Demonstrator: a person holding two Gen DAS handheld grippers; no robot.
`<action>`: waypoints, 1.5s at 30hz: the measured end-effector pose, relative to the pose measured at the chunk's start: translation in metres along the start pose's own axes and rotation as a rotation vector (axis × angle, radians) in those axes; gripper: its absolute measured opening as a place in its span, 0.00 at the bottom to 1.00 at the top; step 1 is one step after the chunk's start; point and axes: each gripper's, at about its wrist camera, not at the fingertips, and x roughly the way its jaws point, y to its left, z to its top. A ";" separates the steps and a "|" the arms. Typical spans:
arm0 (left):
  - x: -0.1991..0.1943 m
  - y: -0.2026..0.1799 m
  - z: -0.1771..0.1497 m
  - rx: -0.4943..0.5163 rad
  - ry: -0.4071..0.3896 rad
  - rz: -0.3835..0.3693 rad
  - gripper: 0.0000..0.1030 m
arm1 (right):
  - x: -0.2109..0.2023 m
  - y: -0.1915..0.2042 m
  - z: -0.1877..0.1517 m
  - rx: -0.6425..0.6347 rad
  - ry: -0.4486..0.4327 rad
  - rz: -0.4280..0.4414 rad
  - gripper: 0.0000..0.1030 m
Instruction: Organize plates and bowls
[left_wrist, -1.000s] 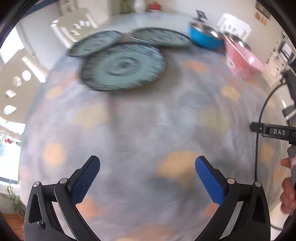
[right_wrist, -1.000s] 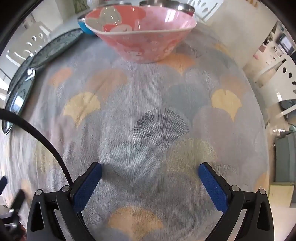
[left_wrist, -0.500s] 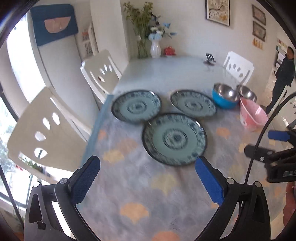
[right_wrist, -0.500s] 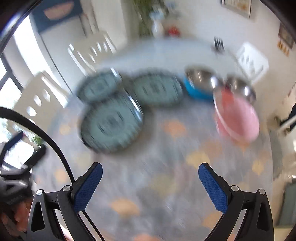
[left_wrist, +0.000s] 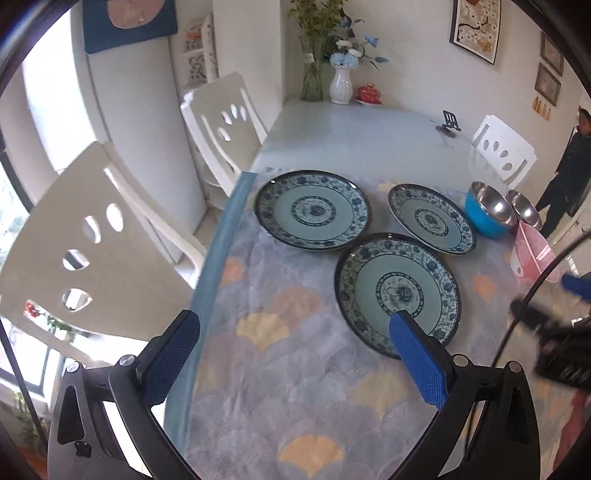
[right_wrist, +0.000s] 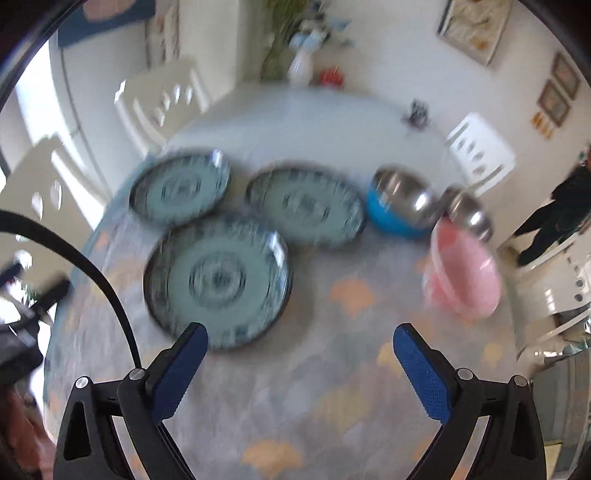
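Observation:
Three blue-patterned plates lie on the patterned tablecloth: a near one, a far left one and a far right one. To their right stand a blue-sided steel bowl, a second steel bowl and a pink bowl. My left gripper is open and empty, held above the table near the near plate. My right gripper is open and empty; its view is blurred and shows the near plate, the blue bowl and the pink bowl.
White chairs stand at the table's left side and far right. A vase of flowers and a red pot stand at the far end. A person stands at the right. The table's left edge is close to my left gripper.
Both grippers have risen and tilted up from close over the cloth, so all plates and bowls show. Both stay open and empty. The right view remains blurred by motion.

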 end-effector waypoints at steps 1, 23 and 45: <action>0.004 -0.002 0.003 0.001 0.004 -0.006 0.99 | -0.001 -0.003 0.004 0.013 -0.018 0.001 0.97; 0.049 -0.020 0.020 0.057 0.155 -0.063 0.99 | 0.042 -0.010 0.011 0.092 0.105 0.063 0.97; 0.073 -0.025 0.020 0.065 0.204 -0.075 0.99 | 0.067 -0.018 0.013 0.140 0.178 0.054 0.97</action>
